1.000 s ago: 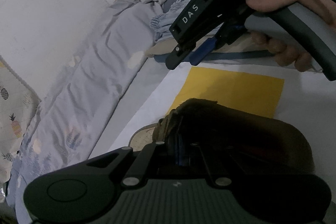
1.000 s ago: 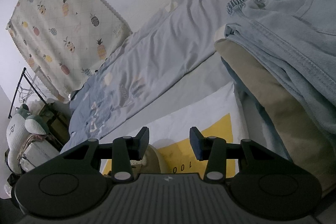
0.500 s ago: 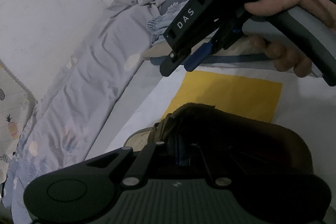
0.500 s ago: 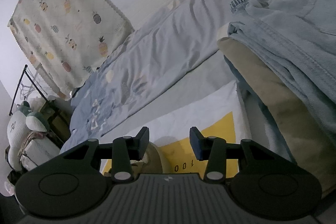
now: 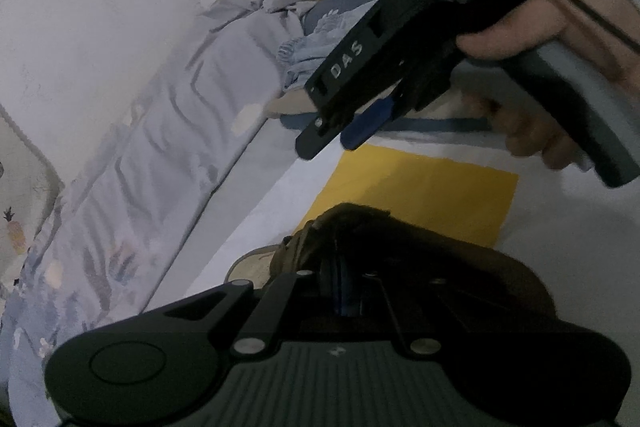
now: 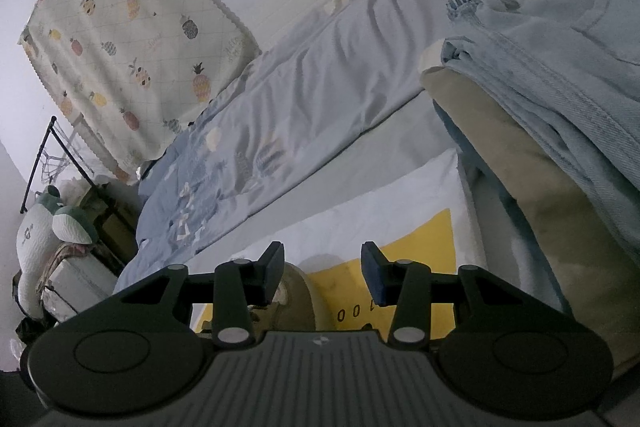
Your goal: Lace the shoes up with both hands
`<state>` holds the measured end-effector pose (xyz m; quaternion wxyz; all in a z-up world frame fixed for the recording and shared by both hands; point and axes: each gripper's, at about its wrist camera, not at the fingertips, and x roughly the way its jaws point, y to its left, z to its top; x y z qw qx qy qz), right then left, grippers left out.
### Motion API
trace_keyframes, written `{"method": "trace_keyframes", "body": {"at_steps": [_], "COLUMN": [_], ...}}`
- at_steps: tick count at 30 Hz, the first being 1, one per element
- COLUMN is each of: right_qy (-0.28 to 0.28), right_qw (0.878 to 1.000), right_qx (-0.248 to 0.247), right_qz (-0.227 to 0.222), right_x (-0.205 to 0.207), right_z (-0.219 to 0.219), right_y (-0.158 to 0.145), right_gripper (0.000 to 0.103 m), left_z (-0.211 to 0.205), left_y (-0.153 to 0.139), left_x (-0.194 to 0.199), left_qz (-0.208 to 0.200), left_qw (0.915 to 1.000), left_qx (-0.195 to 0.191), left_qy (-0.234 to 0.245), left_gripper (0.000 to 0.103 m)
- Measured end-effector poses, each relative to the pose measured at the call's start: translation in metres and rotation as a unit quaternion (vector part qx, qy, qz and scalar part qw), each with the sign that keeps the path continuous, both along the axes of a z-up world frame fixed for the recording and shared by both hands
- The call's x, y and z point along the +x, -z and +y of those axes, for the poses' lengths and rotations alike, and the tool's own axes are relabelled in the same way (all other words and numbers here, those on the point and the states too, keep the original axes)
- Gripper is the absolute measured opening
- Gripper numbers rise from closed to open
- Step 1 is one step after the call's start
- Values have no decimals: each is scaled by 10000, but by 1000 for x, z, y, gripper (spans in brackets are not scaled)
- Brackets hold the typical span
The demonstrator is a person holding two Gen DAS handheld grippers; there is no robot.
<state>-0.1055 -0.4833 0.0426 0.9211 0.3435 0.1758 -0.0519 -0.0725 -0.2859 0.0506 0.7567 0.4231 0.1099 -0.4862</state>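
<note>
I see one shoe (image 5: 400,247), dark olive-brown suede with a pale rubber toe cap, lying on a white sheet with a yellow rectangle (image 5: 420,195) on the bed. Its laces are too dark for me to make out.

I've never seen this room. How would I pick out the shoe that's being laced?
Find the bed with the rumpled pale blue quilt along the wall, then the white sheet spread beside it, with its yellow rectangle. The shoe sits at the near edge of that rectangle, a dark brown shoe with a pale toe. It is the only footwear there; everything around it is flat paper or soft cloth.
</note>
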Motion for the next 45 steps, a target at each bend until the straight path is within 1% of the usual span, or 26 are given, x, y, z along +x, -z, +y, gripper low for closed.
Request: {"method": "trace_keyframes", "body": {"at_steps": [2, 8, 12, 15, 16, 18, 23, 24, 26, 29, 31, 34, 39, 40, 41, 44, 45], "right_qy": [-19, -18, -58, -178, -223, -294, -419, -442, -487, -542, -570, -575, -576, -561, -542, -530, -547], "right_qw": [10000, 10000, 10000, 9998, 9997, 9994, 9967, 9957, 9931, 9900, 9891, 9886, 9872, 9871, 9871, 9859, 9859], "right_qx": [-23, -6, -13, 18, 25, 153, 682, 801, 1047, 1281, 1337, 1376, 1481, 1490, 1502, 1579, 1577], "right_qz": [3, 15, 10, -1, 4, -22, -137, -158, -198, -222, -225, -200, -153, -141, -132, -147, -143], "right_x": [1, 3, 4, 5, 5, 4, 0, -1, -4, -7, -6, -2, -2, -1, -2, -3, -2], "right_z": [1, -3, -5, -5, -4, -4, -7, -7, -7, -3, 1, 4, 8, 8, 10, 11, 12], "right_y": [0, 2, 4, 4, 5, 6, 12, 13, 15, 17, 18, 19, 21, 21, 22, 24, 24], "right_gripper": [45, 45, 45, 45, 45, 45, 44, 43, 35, 30, 27, 24, 23, 22, 17, 12, 12], "left_z": [-1, -5, -7, -7, -9, -9, -11, -11, -12, -13, -14, -15, -17, -17, -18, -19, -19], "left_y": [-3, 4, 4, 1, 0, 1, 2, 2, 2, 1, 1, 1, 1, 0, 0, 1, 1], "left_x": [-1, 5, 6, 1, 1, 1, 1, 1, 1, 1, 1, 2, 3, 3, 4, 4, 4], "left_qz": [24, -23, -11, -3, -6, -37, -8, -17, -22, -2, -5, 24, 22, 26, 31, 28, 28], "left_qw": [10000, 10000, 9999, 9998, 9998, 9997, 9996, 9995, 9995, 9994, 9994, 9992, 9992, 9992, 9991, 9990, 9990], "left_qx": [-32, -12, -69, -212, -200, -211, -244, -243, -245, -256, -266, -277, -273, -276, -279, -289, -286], "left_qy": [-7, -77, -112, -48, -66, -89, -168, -176, -191, -217, -237, -273, -296, -302, -307, -330, -341], "left_gripper": [0, 0, 0, 0, 1, 1, 2, 2, 2, 2, 2, 2, 2, 2, 2, 3, 6]}}
